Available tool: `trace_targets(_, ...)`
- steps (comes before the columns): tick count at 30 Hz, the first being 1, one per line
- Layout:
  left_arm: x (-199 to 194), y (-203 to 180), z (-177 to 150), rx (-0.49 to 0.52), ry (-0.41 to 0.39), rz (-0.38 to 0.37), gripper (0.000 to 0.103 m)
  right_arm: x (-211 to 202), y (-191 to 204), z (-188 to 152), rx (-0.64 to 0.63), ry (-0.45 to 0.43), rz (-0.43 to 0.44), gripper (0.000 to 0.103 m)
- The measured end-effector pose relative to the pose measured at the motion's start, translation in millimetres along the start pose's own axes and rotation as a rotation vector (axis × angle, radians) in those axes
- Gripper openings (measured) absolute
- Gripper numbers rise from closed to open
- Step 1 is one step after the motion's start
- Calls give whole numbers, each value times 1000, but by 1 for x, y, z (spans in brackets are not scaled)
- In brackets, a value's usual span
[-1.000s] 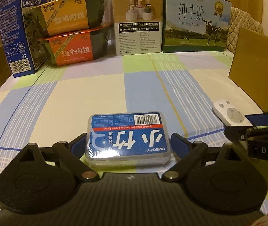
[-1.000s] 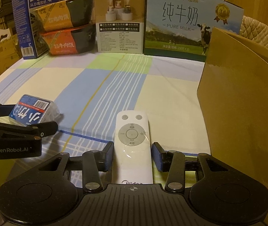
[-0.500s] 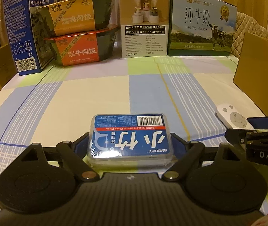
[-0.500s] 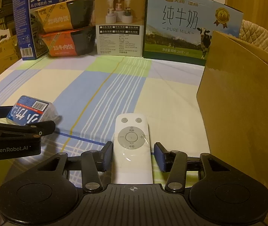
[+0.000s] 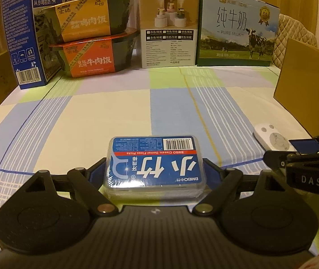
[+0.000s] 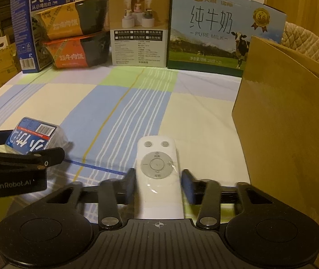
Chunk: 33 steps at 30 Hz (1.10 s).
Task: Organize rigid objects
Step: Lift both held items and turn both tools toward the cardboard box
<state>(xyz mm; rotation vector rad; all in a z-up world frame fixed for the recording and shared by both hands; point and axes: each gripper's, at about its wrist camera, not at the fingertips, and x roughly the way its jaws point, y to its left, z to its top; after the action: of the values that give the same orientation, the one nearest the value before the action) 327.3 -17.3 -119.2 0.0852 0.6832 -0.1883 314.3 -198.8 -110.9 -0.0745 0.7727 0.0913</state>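
My left gripper (image 5: 156,174) is shut on a clear floss-pick box with a blue label (image 5: 156,164), held just above the checked tablecloth. The box also shows in the right wrist view (image 6: 33,136), between the left gripper's fingers (image 6: 24,157). A white remote (image 6: 158,174) lies on the cloth between the pads of my right gripper (image 6: 159,186). The left pad touches the remote; a small gap shows at the right pad. The remote also shows in the left wrist view (image 5: 273,139).
At the back stand a blue milk carton (image 5: 33,31), two stacked rice-meal bowls (image 5: 92,40), a humidifier box (image 5: 168,29) and a green milk case (image 5: 237,24). A brown cardboard box (image 6: 289,121) stands at the right.
My left gripper has tilted up a little with the floss box. My right gripper's pads have moved in closer around the remote.
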Motion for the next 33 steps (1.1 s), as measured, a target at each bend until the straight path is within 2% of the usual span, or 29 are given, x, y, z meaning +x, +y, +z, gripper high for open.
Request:
trace_targets(6, -4, 0, 1, 1, -1, -10, 84, -1, 0, 0, 13, 13, 21, 38)
trace_targets(14, -15, 4, 2, -2, -3, -15, 84, -19, 8, 1, -26, -61, 13, 38)
trace_targets(20, -31, 4, 5, -8, 3, -33, 84, -33, 13, 0, -19, -72, 33, 38)
trace_targets(25, -53, -2, 0, 11, 3, -44, 84, -52, 14, -9, 13, -59, 39, 38)
trace_targets(33, -112, -13, -21, -32, 14, -63, 83, -110, 19, -45, 47, -50, 38, 38)
